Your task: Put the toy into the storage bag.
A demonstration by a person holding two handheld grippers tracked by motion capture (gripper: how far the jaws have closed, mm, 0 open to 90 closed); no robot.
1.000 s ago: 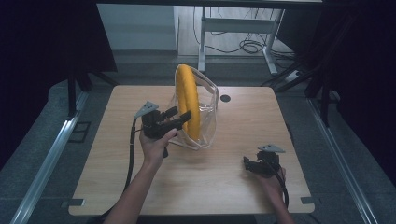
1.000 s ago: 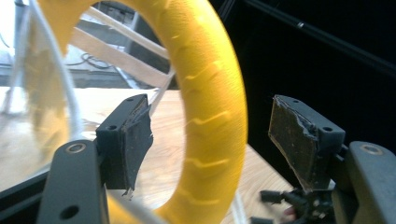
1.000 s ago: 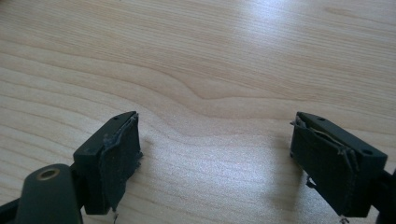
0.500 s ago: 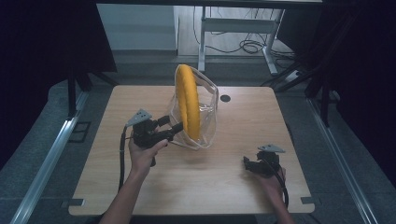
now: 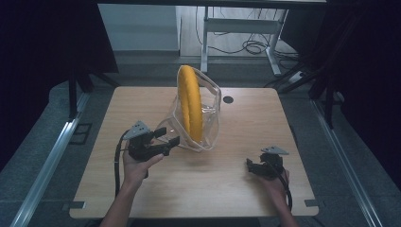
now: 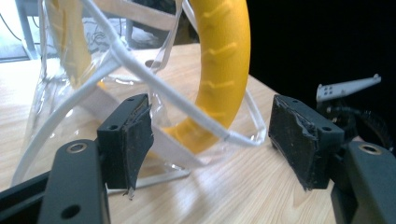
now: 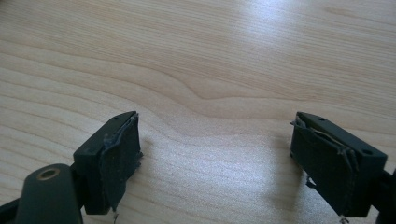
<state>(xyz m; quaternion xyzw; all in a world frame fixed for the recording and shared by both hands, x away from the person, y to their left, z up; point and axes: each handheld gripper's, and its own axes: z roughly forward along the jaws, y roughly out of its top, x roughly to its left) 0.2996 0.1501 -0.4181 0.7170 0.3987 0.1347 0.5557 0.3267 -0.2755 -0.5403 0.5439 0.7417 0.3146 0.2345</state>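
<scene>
A clear plastic bag (image 5: 210, 120) with white trim stands upright at the middle of the wooden table (image 5: 236, 198). A yellow ring (image 5: 189, 106) stands on edge inside it. My left gripper (image 5: 170, 135) is open just left of the bag's near corner, jaws pointing at it with nothing between them. In the left gripper view the ring (image 6: 224, 70) and the bag's white strap (image 6: 154, 79) lie just beyond the open left gripper (image 6: 212, 140). My right gripper (image 5: 250, 166) rests open low at the near right, over bare wood (image 7: 210, 56), its jaws wide apart (image 7: 215, 158).
A small dark round hole (image 5: 228, 100) sits in the tabletop behind the bag. Beyond the far edge are a metal desk frame (image 5: 236, 26) and floor cables (image 5: 255, 47). The right gripper's grey plate (image 6: 345, 86) appears in the left gripper view.
My left gripper has drawn back from the bag toward the near left and sunk lower. The bag and ring stay upright. The right gripper has not moved.
</scene>
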